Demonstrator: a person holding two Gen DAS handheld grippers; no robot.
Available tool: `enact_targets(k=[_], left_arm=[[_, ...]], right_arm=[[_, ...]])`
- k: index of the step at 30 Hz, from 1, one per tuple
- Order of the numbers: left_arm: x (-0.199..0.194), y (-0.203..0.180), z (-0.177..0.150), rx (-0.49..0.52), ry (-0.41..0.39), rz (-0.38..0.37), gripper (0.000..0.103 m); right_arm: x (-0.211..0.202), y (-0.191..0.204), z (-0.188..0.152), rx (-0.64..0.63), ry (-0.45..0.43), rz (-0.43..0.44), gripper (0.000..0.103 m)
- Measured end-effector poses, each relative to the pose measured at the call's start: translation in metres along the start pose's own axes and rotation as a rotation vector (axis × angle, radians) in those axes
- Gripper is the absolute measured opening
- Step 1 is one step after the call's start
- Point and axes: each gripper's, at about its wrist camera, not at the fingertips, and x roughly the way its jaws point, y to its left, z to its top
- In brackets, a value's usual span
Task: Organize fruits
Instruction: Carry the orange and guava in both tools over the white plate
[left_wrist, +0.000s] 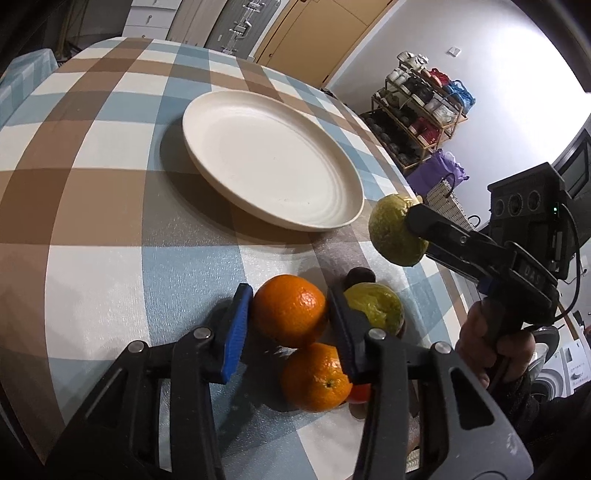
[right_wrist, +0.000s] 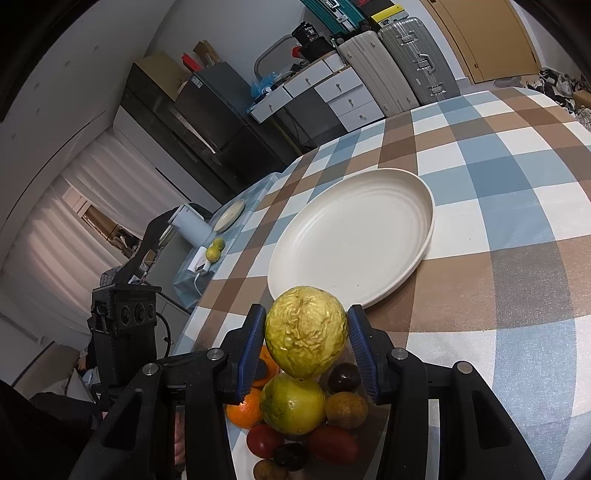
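My left gripper (left_wrist: 290, 295) is shut on an orange (left_wrist: 290, 317) at the top of a fruit pile on the checked tablecloth. A second orange (left_wrist: 316, 376), a yellow-green fruit (left_wrist: 376, 306) and a dark fruit (left_wrist: 360, 275) lie close around it. My right gripper (right_wrist: 306, 314) is shut on a wrinkled yellow-green fruit (right_wrist: 306, 332) and holds it in the air above the pile, near the rim of the white plate (right_wrist: 428, 221). The left wrist view shows that held fruit (left_wrist: 391, 236) just right of the plate (left_wrist: 273, 162). Nothing lies on the plate.
Below the right gripper lie a smooth green-yellow fruit (right_wrist: 293, 404), red tomatoes (right_wrist: 334, 443), a purple fruit (right_wrist: 343, 376) and a brown one (right_wrist: 346, 409). A side table holds a kettle (right_wrist: 188, 223), a small plate (right_wrist: 229, 216) and two limes (right_wrist: 214, 251). A person's hand (left_wrist: 476, 339) grips the right handle.
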Motion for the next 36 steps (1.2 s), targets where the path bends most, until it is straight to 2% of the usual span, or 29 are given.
enact_targets(k=[7, 10, 17, 23, 28, 36], left_arm=[[-0.009, -0.009, 0.019, 0.050, -0.022, -0.004, 0.039], [-0.015, -0.015, 0.041, 0.068, -0.040, -0.028, 0.038], [-0.017, -0.029, 0.100, 0.108, -0.092, -0.023, 0.039], [0.004, -0.027, 0.151, 0.119, -0.083, -0.018, 0.039], [0.031, -0.012, 0.184, 0.113, -0.058, 0.019, 0.039], [0.078, 0.015, 0.198, 0.104, -0.004, 0.041, 0.039]], right_arm=[[0.001, -0.002, 0.006, 0.002, -0.018, -0.001, 0.047], [0.002, -0.004, 0.011, 0.000, -0.021, -0.004, 0.047], [0.000, -0.010, 0.037, -0.014, -0.047, -0.005, 0.047], [0.012, -0.018, 0.074, -0.022, -0.045, -0.012, 0.047], [0.035, -0.032, 0.107, -0.005, -0.030, -0.003, 0.047], [0.084, -0.051, 0.137, 0.022, 0.033, -0.004, 0.047]])
